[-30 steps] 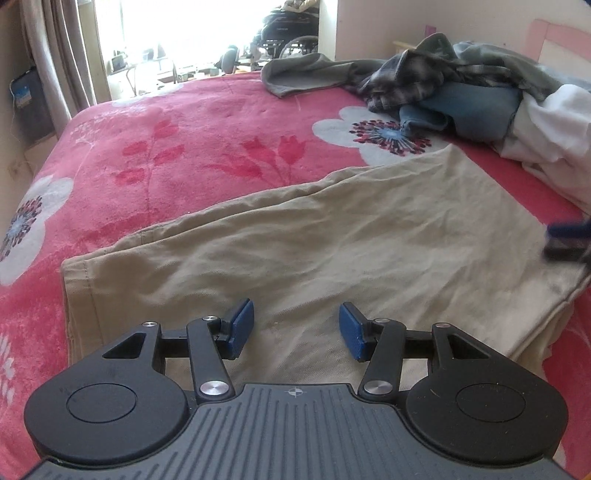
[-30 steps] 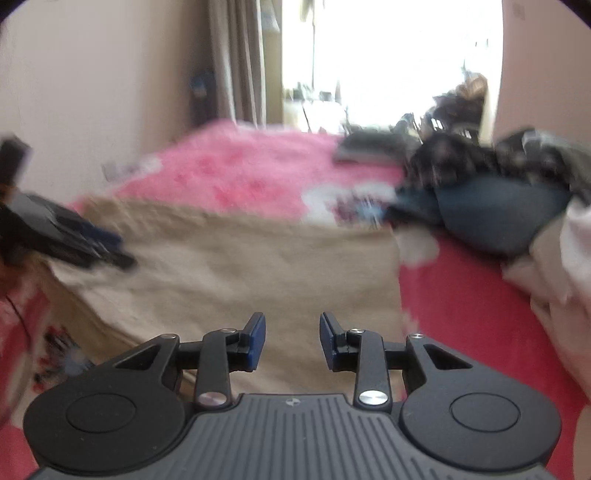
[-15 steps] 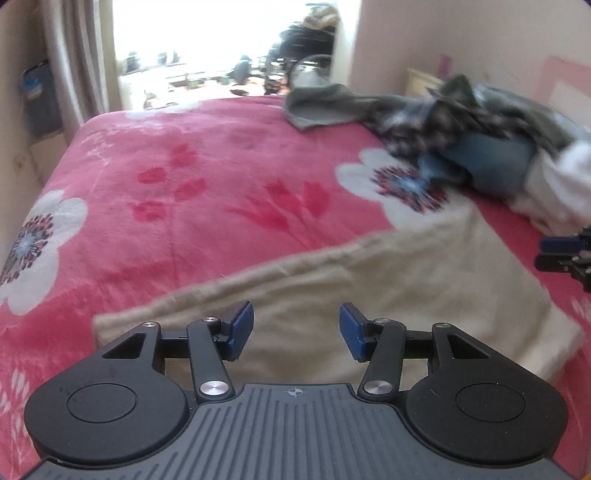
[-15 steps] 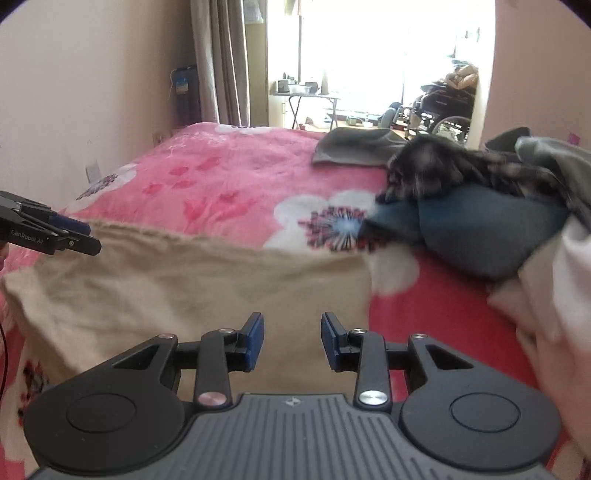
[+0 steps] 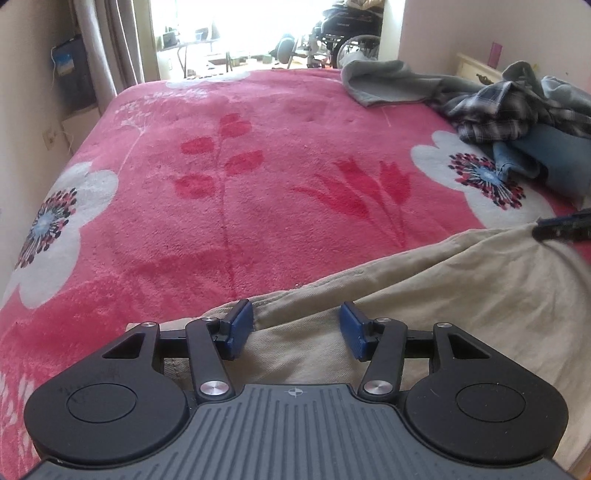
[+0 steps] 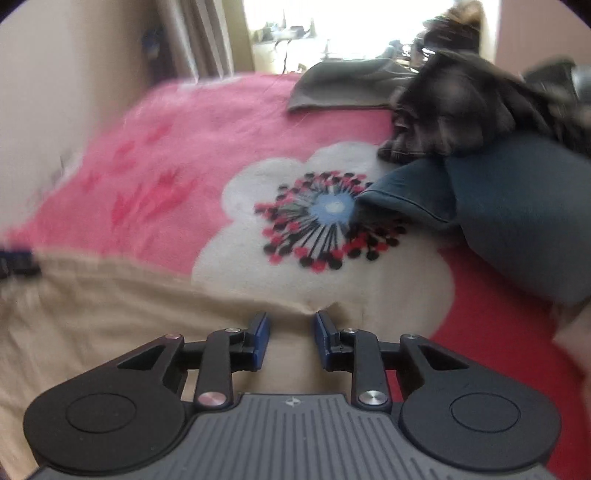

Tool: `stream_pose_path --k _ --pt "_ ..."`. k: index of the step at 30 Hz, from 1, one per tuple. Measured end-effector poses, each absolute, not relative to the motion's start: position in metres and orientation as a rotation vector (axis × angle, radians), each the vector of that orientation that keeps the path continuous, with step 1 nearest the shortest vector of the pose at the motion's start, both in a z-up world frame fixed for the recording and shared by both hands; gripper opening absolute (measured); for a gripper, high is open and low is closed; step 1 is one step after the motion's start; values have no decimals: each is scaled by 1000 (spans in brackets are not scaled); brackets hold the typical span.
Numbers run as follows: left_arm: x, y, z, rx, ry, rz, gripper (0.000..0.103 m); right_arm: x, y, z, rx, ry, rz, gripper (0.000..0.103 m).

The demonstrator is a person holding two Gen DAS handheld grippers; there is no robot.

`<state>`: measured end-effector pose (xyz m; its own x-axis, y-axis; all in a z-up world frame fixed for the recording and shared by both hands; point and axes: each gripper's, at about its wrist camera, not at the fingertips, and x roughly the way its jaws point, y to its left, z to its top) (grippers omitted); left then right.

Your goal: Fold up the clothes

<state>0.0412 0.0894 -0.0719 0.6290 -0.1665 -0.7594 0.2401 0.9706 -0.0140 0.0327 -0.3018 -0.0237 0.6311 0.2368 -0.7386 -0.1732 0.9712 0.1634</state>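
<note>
A beige garment (image 5: 461, 295) lies flat on the pink floral blanket (image 5: 258, 166). In the left wrist view my left gripper (image 5: 297, 323) is open, and the garment's far hem runs between its blue pads (image 5: 240, 326). My right gripper (image 5: 561, 230) shows at the right edge, at the garment's far corner. In the blurred right wrist view the right gripper (image 6: 290, 326) is open with a narrow gap. It is low over the beige garment (image 6: 110, 325), where the hem puckers just ahead of its tips. My left gripper (image 6: 14, 262) is a blur at the left edge.
A heap of unfolded clothes sits at the bed's right side: a grey garment (image 5: 388, 83), a plaid shirt (image 5: 509, 110) and a blue garment (image 6: 517, 214). A wall and a curtain (image 5: 110, 44) border the bed on the left. A wheelchair (image 5: 343, 26) stands beyond the foot.
Both grippers moved forward across the beige garment to its far hem. The gap between the right gripper's fingers has narrowed. The left gripper's opening is unchanged.
</note>
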Motion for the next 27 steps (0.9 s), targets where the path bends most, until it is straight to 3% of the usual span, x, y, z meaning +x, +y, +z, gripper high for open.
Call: stream_pose_path --k 4,9,14,27 --pt "42 91 -70 91 859 -243 53 50 -320 -36 181 896 222 30" --pt "37 86 -65 130 833 -240 53 19 -360 -20 378 938 245 38" --pt "29 79 -54 178 780 -238 53 -19 -396 -41 610 1039 234 42" --pt "17 36 -45 167 776 -371 53 -62 -421 -96 945 1182 365 40"
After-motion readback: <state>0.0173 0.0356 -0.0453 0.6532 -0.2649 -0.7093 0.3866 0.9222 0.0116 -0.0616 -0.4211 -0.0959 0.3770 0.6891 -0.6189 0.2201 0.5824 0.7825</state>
